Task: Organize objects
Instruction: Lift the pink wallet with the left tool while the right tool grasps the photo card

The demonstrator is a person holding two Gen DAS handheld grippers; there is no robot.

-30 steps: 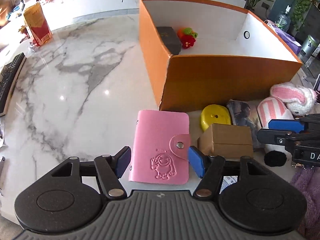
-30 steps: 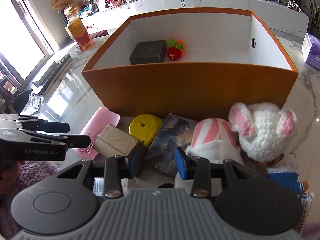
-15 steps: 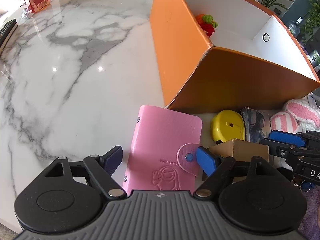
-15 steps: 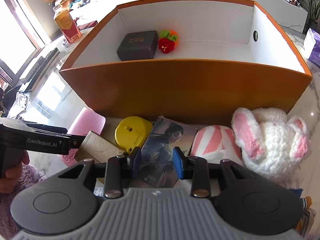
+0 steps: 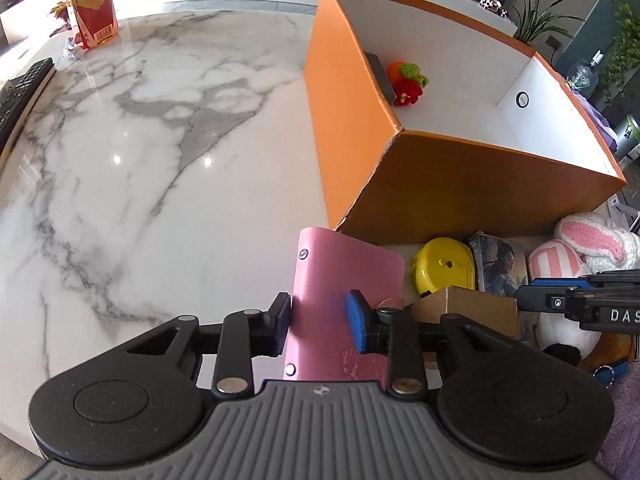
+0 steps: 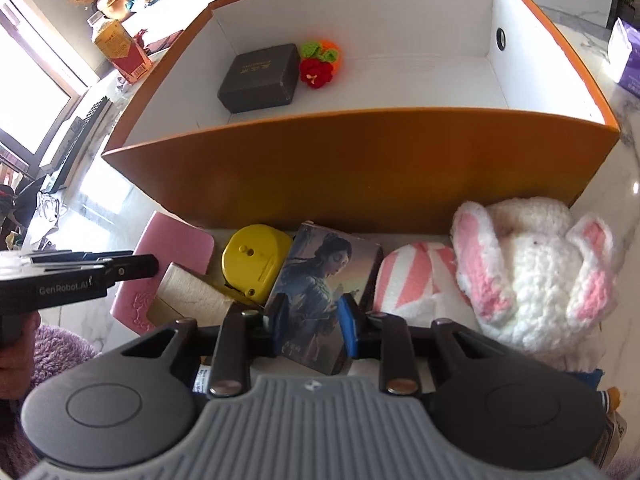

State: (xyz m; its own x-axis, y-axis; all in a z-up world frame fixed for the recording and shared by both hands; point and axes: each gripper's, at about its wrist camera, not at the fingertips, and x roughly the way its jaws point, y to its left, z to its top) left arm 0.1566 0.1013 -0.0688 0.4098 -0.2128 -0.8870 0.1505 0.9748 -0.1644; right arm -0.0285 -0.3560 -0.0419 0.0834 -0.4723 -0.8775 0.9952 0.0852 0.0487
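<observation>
My left gripper (image 5: 320, 320) is shut on the pink card holder (image 5: 344, 268), which tilts up off the marble table just in front of the orange box (image 5: 460, 184). My right gripper (image 6: 310, 318) has closed on the picture card box (image 6: 320, 280), its pads on both long sides. The orange box (image 6: 360, 168) holds a dark grey case (image 6: 260, 78) and a crocheted strawberry toy (image 6: 318, 64). A yellow tape measure (image 6: 254, 262), a small cardboard box (image 6: 192, 294), a striped pink pouch (image 6: 416, 280) and a white bunny plush (image 6: 532, 268) lie in front of the box.
A red and yellow carton (image 5: 92, 8) stands at the far left of the marble table (image 5: 140, 160). A keyboard (image 5: 20, 92) lies at the left edge. A purple tissue box (image 6: 628, 56) sits right of the orange box.
My left gripper has closed on the pink card holder and tilted it up. My right gripper has moved forward and closed around the picture card box.
</observation>
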